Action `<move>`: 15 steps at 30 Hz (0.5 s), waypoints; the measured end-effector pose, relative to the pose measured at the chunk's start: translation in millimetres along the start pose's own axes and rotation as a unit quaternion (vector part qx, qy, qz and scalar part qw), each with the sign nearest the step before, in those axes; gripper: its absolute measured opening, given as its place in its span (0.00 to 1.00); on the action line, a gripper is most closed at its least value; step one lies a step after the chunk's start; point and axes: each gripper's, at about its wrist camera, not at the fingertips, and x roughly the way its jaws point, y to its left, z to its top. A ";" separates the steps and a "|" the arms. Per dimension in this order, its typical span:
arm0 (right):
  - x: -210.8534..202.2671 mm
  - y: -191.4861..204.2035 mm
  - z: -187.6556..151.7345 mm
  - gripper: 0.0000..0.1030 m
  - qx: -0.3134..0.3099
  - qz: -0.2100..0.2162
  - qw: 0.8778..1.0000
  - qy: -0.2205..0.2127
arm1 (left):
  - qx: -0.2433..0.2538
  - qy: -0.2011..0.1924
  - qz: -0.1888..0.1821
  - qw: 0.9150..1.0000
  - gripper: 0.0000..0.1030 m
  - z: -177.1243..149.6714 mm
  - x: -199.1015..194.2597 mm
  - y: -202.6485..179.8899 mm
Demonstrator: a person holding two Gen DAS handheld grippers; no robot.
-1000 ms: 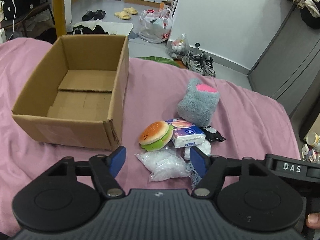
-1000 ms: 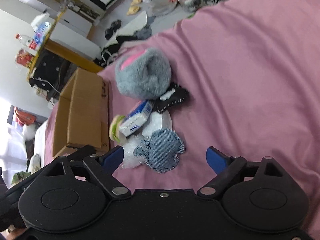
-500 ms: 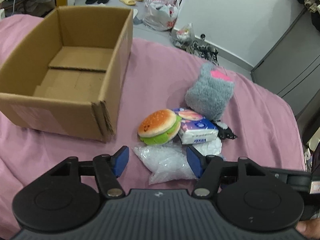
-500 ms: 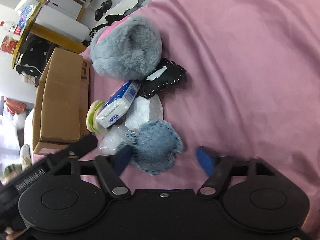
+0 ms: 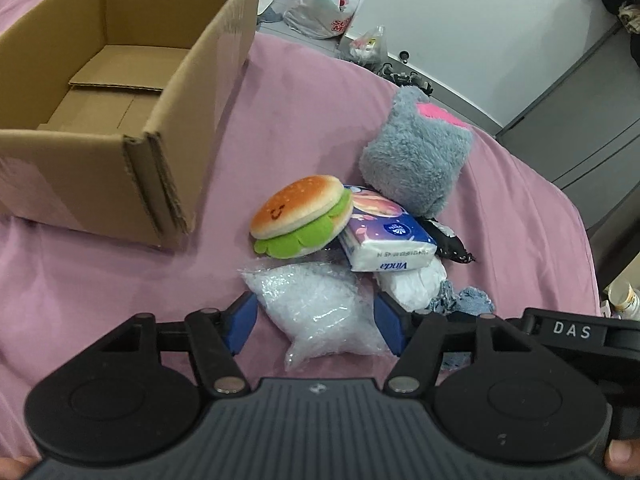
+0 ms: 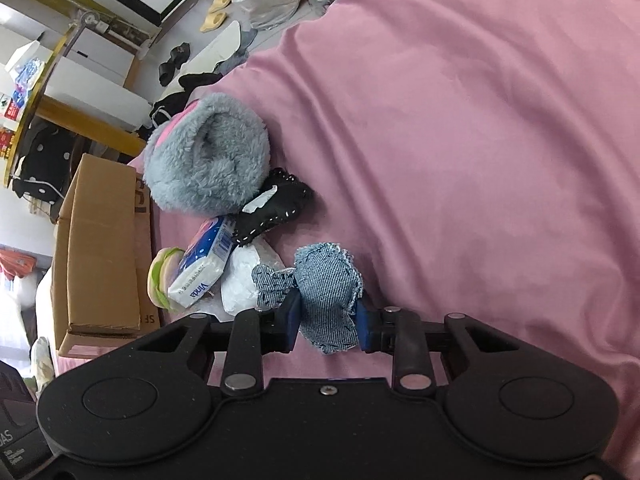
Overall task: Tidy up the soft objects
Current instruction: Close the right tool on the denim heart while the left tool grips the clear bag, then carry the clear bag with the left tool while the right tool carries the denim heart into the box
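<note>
A pile of soft things lies on the pink bedspread (image 5: 120,272): a burger plush (image 5: 298,212), a tissue pack (image 5: 384,240), a grey fluffy plush (image 5: 416,156), a black pouch (image 5: 448,242), a white packet (image 5: 412,284) and a clear bubble-wrap bag (image 5: 324,312). My left gripper (image 5: 316,322) is open, its blue fingers on either side of the bubble-wrap bag. My right gripper (image 6: 327,318) is shut on a blue denim pouch (image 6: 326,288), squeezing it. The denim pouch (image 5: 464,300) peeks out beside the white packet in the left wrist view.
An open cardboard box (image 5: 120,92) stands on the bed left of the pile, nothing inside it. The box (image 6: 100,248) also shows at the left of the right wrist view. Beyond the bed lie plastic bags (image 5: 324,12), shoes and slippers on the floor.
My left gripper has moved in over the bubble-wrap bag. My right gripper has moved onto the denim pouch and closed on it.
</note>
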 end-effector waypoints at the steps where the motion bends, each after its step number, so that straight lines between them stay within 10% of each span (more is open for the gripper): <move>1: 0.3 -0.1 -1.3 0.27 0.001 0.000 1.000 -0.002 | -0.001 0.000 0.001 1.000 0.61 -0.3 0.3 -0.8; 15: -41.6 5.1 -7.1 0.27 0.016 0.014 0.998 -0.064 | 0.004 -0.016 -0.004 1.000 0.35 -11.6 -28.6 -8.3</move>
